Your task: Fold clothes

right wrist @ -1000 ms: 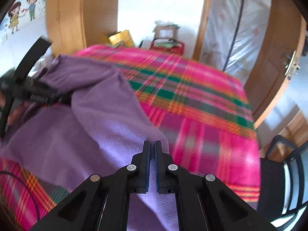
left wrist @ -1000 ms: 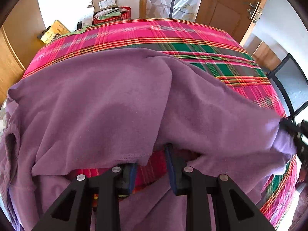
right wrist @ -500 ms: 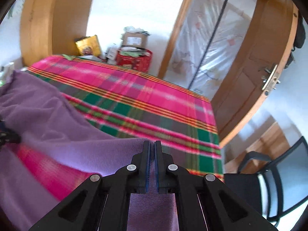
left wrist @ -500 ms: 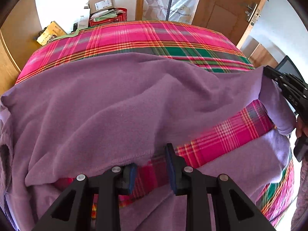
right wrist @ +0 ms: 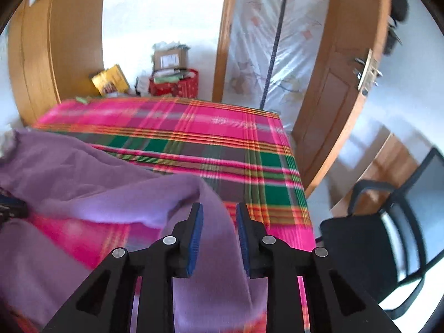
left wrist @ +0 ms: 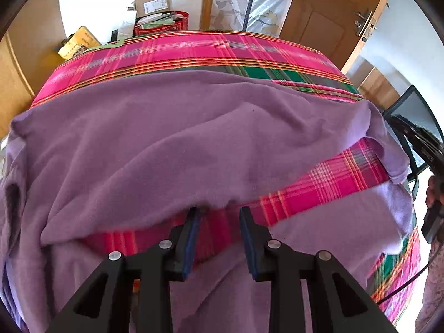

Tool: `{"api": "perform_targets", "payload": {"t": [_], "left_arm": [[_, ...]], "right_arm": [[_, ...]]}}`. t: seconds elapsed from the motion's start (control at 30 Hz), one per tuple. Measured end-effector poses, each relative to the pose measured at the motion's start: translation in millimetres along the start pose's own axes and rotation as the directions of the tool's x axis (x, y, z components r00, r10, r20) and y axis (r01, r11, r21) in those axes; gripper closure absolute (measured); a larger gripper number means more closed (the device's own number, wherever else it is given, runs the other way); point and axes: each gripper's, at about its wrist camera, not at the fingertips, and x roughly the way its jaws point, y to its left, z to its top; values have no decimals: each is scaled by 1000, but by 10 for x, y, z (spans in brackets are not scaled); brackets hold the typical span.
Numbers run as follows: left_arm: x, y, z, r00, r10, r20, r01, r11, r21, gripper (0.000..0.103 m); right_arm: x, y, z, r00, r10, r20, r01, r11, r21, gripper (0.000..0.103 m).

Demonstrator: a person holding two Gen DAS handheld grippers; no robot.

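A purple fleece garment (left wrist: pixel 172 138) lies spread over the pink and green plaid cloth (left wrist: pixel 249 52), its upper layer folded back so a strip of plaid shows beneath the hem. My left gripper (left wrist: pixel 219 213) stands open just in front of that hem, holding nothing. In the right wrist view the garment (right wrist: pixel 91 172) fills the lower left, and one corner of it runs under my right gripper (right wrist: pixel 218 213), which is open. The right gripper (left wrist: pixel 424 144) shows black at the right edge of the left wrist view, beside the garment's right corner.
A black chair (right wrist: pixel 388 222) stands off the cloth's right edge. A wooden door (right wrist: pixel 333 111) is behind it. Past the far edge are a red container (left wrist: pixel 163 25) with a cardboard box on top and a yellow box (left wrist: pixel 79 41). A hand (left wrist: pixel 431 191) holds the right gripper.
My right gripper carried the garment's corner to the right and away, then opened and let it go. The upper layer now lies flatter and wider. The left gripper stayed open.
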Motion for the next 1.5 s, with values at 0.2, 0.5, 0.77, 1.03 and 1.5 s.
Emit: {"api": "perform_targets", "payload": {"t": [0.2,0.5,0.77,1.03,1.5], "left_arm": [[-353,123,-331,1000,0,31,1,999,-45,73],[-717,97,-1072,999,10,36,-9,999,-36,73],[-798,91,-1561,999,-8,35,11,996,-91,73],[-818,-24,-1633,997,48,56,-45,997,-62,73],[-825,-76,-1732,995,66,74,-63,997,-51,73]], "right_arm": [[-567,-116,-428,999,42,-18,-42,999,21,75],[-900,-269,-1286,986,142,-88,-121,971,206,58],[-764,-130,-1400,972,221,-77,-194,946,261,56],[-541,-39,-1345,974,211,-79,-183,948,261,55],[-598,-47,-1328,969,246,-38,-226,934,276,92]]}}
